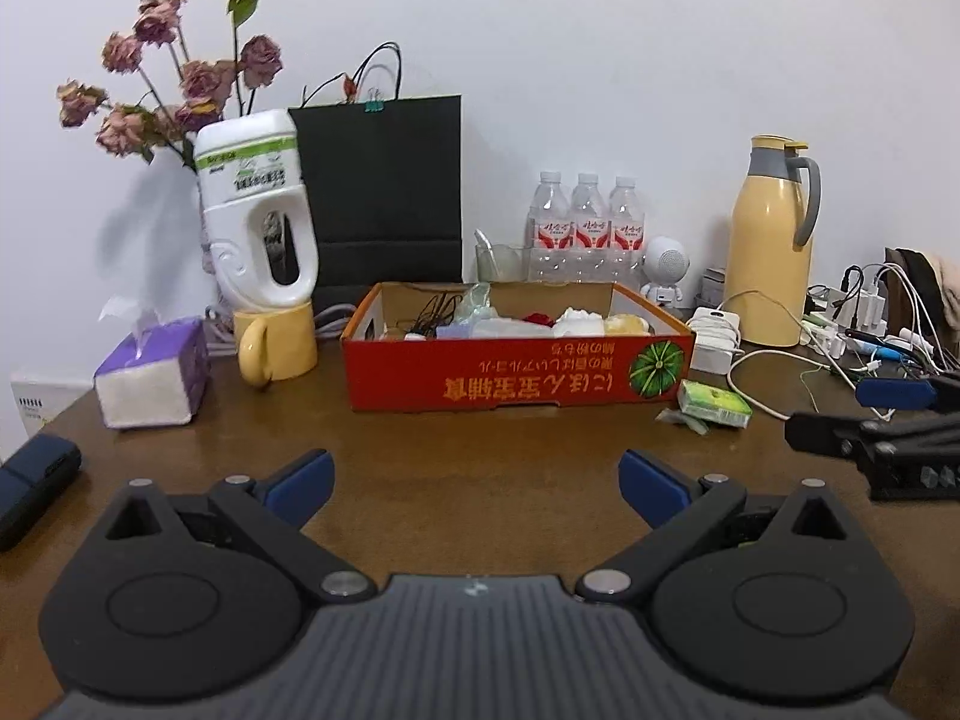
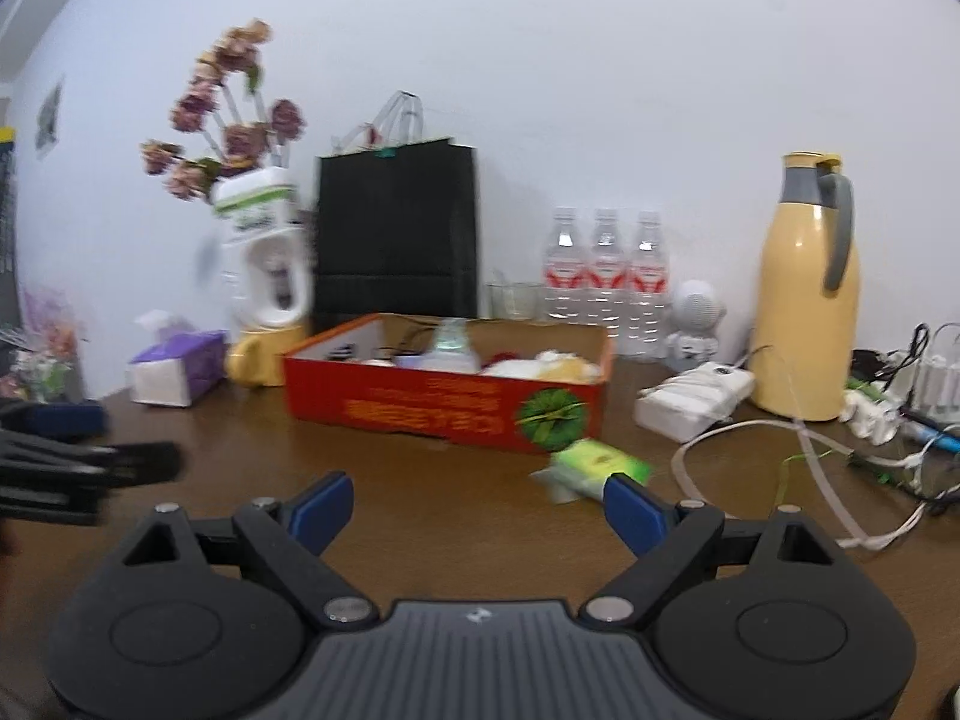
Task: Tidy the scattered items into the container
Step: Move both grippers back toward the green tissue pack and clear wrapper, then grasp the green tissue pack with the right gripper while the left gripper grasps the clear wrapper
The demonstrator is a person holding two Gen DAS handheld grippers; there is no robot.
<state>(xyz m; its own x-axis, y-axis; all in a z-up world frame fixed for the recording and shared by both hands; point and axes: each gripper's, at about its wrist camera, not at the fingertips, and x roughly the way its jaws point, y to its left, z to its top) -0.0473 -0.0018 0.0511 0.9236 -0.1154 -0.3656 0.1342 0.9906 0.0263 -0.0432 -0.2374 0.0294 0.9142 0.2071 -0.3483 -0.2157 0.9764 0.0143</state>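
Both jaws wide apart, empty: left gripper (image 1: 477,477), right gripper (image 2: 477,507) low over bench front edge. Step, I judge: reach for green packet (image 2: 600,462). Packet on bench, just beside red box (image 1: 516,372) right front corner. Next: centre right jaws, close. Box contents partly hidden; right view blurred.

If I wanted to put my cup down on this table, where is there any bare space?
The widest bare wood lies in front of the red cardboard box, between it and the open left gripper. A smaller patch sits between the tissue pack and the box. The right end is crowded: green packet, white adapter, tangled cables and yellow thermos.
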